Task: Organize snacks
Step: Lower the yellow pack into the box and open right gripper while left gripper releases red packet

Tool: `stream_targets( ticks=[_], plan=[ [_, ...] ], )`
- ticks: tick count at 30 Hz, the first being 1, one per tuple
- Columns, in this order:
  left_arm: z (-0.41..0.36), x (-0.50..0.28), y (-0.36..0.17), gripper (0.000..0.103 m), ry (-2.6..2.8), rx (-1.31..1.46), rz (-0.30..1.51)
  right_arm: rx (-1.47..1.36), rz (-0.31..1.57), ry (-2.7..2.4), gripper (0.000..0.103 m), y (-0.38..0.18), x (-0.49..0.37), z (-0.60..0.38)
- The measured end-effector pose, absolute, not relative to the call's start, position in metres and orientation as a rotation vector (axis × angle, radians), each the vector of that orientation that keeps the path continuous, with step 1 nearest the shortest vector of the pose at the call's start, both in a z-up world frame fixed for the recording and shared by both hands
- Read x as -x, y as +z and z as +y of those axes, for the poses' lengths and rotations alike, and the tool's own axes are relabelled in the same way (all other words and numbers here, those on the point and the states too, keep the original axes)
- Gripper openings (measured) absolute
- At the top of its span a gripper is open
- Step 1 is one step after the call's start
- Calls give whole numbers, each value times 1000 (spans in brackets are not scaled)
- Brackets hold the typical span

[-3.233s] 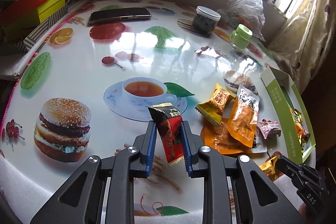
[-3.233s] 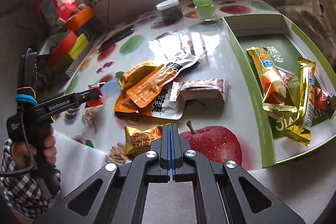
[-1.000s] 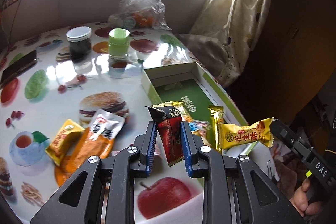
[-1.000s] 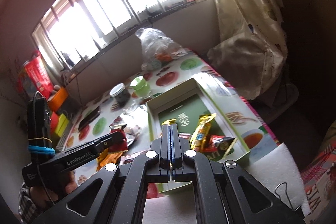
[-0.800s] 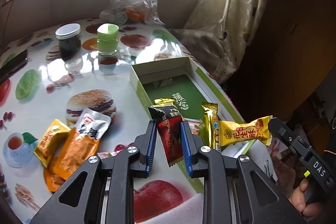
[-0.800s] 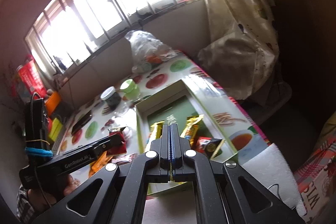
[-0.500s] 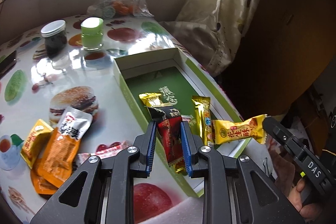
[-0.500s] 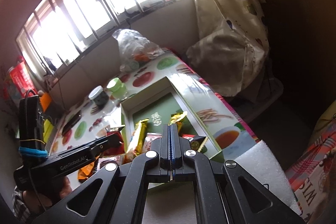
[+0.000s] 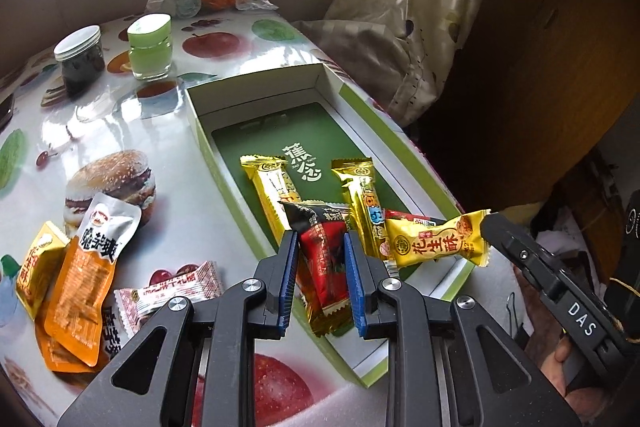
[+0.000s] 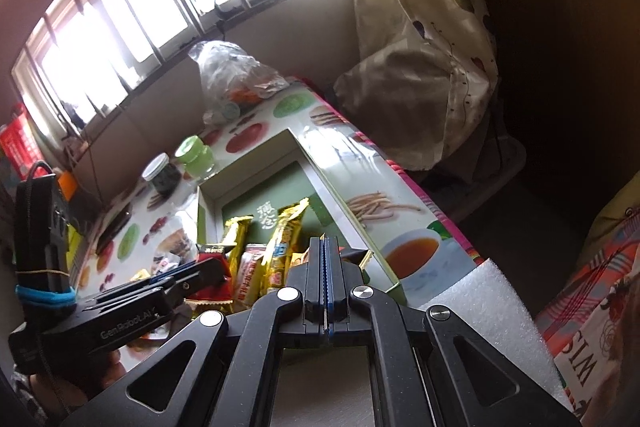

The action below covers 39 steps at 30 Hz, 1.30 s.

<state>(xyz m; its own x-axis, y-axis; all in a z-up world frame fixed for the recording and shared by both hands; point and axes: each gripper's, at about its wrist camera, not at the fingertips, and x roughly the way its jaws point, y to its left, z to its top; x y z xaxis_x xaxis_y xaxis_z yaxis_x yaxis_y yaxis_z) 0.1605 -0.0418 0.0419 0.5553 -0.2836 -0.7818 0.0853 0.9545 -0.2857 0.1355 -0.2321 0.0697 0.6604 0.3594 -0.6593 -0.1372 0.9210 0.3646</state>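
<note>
Green box [image 9: 208,143]: two gold bars [image 9: 272,195]

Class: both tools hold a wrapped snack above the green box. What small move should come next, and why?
Probably lower a little and let go. The left tool grips a red snack and the right tool a yellow snack, both just over the near end of the green box, where other snacks already lie.
</note>
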Motion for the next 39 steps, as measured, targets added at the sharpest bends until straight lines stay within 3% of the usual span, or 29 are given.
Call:
stream_targets(
  ticks=[19,23,26,39],
  plan=[
    [-45,-167,37,25,-207,224,974,-215,844,249,4,56,-147,-227],
    [-46,-167,37,30,-212,220,977,-208,854,245,10,56,-147,-225],
    [-44,-166,40,40,-207,218,969,-193,851,235,16,57,-146,-224],
    [-45,-154,56,47,-209,199,931,-174,830,213,38,65,-139,-224]
  ],
)
